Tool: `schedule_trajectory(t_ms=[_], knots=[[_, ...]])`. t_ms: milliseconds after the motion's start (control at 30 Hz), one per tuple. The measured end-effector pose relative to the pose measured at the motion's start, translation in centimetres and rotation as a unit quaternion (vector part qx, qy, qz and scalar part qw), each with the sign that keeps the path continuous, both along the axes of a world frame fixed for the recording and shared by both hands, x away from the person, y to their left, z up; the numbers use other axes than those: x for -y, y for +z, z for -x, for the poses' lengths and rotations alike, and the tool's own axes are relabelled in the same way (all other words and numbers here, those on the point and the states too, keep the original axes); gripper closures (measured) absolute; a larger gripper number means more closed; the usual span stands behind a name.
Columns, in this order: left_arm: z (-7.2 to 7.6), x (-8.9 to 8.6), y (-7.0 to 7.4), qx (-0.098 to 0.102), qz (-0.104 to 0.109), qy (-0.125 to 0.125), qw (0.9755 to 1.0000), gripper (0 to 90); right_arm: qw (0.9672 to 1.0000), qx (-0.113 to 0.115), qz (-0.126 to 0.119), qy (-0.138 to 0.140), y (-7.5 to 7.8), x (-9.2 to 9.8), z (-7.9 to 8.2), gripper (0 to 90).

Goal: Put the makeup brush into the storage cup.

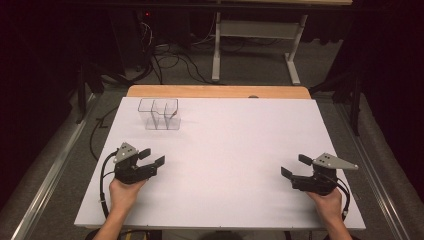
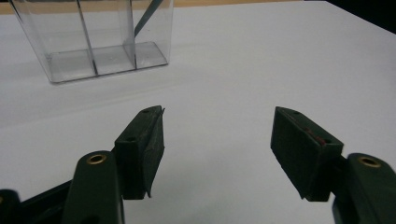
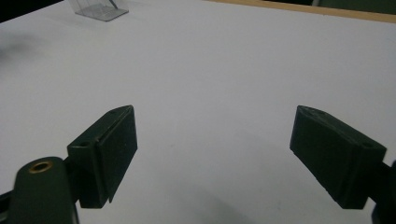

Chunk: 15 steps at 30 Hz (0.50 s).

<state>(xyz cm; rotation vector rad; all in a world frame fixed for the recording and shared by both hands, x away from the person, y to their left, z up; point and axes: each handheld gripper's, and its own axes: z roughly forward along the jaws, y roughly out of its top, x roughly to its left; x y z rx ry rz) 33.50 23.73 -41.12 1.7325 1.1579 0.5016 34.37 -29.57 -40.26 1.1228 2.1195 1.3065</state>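
Observation:
A clear plastic box [image 1: 159, 114] with several compartments stands on the white table [image 1: 225, 145] at the back left. A thin dark stick leans inside its right compartment. The same clear box [image 2: 93, 39] appears close ahead in the left gripper view. My left gripper [image 1: 152, 157] rests near the table's front left, a short way in front of the box, open with nothing between its jaws. In its own view the left gripper [image 2: 218, 112] points at bare table. My right gripper [image 1: 295, 166] rests at the front right, open and empty. The right gripper [image 3: 215, 112] faces across bare table; the clear box [image 3: 98, 9] is far off.
A wooden strip [image 1: 217, 91] runs along the table's far edge. Beyond it stand a white desk frame [image 1: 255, 35] and loose cables [image 1: 165, 57] on the floor. Metal rails [image 1: 50, 165] line both sides of the table.

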Motion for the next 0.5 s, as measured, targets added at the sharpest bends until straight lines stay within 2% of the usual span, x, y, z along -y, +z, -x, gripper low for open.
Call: schedule_trajectory(t_ms=[500], knots=[[-0.1,0.15,-0.27,-0.007,-0.001,-0.006,1.0,35.0,0.9999,-0.01,0.001,0.008,-0.3,-0.41,-0.12,16.6]])
